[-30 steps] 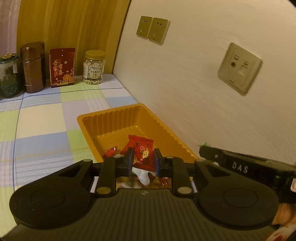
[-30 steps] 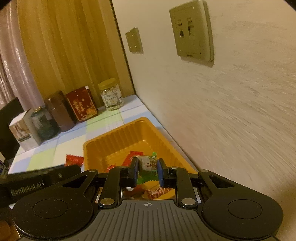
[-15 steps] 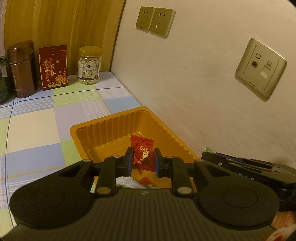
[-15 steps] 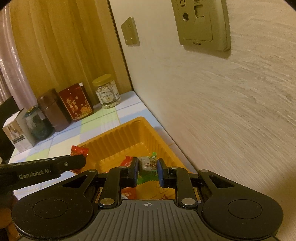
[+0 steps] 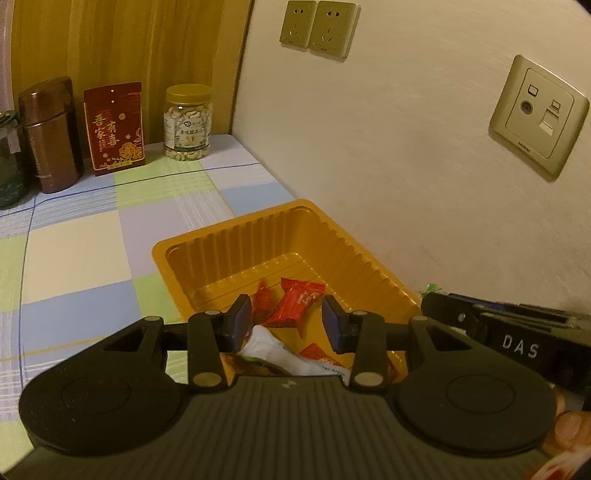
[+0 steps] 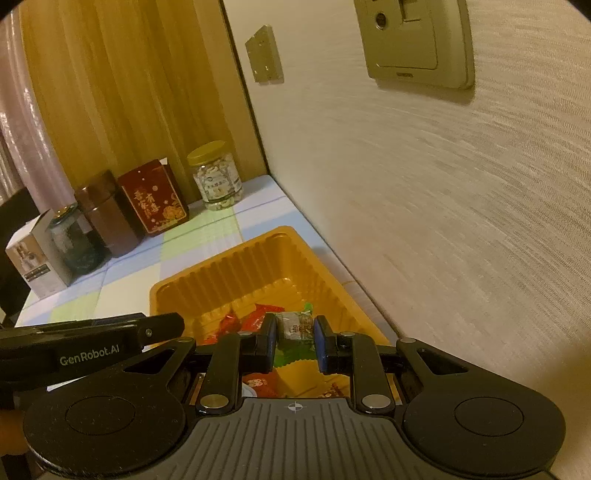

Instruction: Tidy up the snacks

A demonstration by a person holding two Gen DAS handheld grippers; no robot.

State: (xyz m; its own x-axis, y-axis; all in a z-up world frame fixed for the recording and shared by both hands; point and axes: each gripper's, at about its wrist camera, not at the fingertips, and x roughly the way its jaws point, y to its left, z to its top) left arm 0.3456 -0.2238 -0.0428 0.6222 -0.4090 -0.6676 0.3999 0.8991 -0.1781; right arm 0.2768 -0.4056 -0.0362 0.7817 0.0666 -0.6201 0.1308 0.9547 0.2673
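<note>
Left wrist view: left hand-held gripper (image 5: 287, 320) hangs over the near end of the orange tray (image 5: 236, 243), jaws opening, pads apart and pressing on nothing. Red snack packet (image 5: 297, 302) lies free in the tray just beyond the pads, tilted, beside a smaller red-wrapped sweet (image 5: 261, 301). White packet (image 5: 291, 356) and other wrappers lie lower in the tray, partly hidden by the gripper body. Right wrist view: right hand-held gripper (image 6: 294, 341) is clamped narrow on a green-edged wrapped snack (image 6: 295, 326), held above the tray's near half; red packets show on the tray floor beneath it. Tray sits on the checked worktop (image 5: 81, 258) close against the wall (image 5: 406, 166). At the worktop's far edge stand a brown canister (image 5: 50, 134), a red box with gold characters (image 5: 113, 127) and a yellow-lidded jar of nuts (image 5: 188, 123); right view adds a dark glass jar (image 6: 74, 240) and a pale carton (image 6: 31, 254). Wall sockets (image 5: 318, 27) and a data plate (image 5: 537, 120) on the wall. Fingertip of a hand (image 5: 567, 430) visible at lower right edge of left view.
</note>
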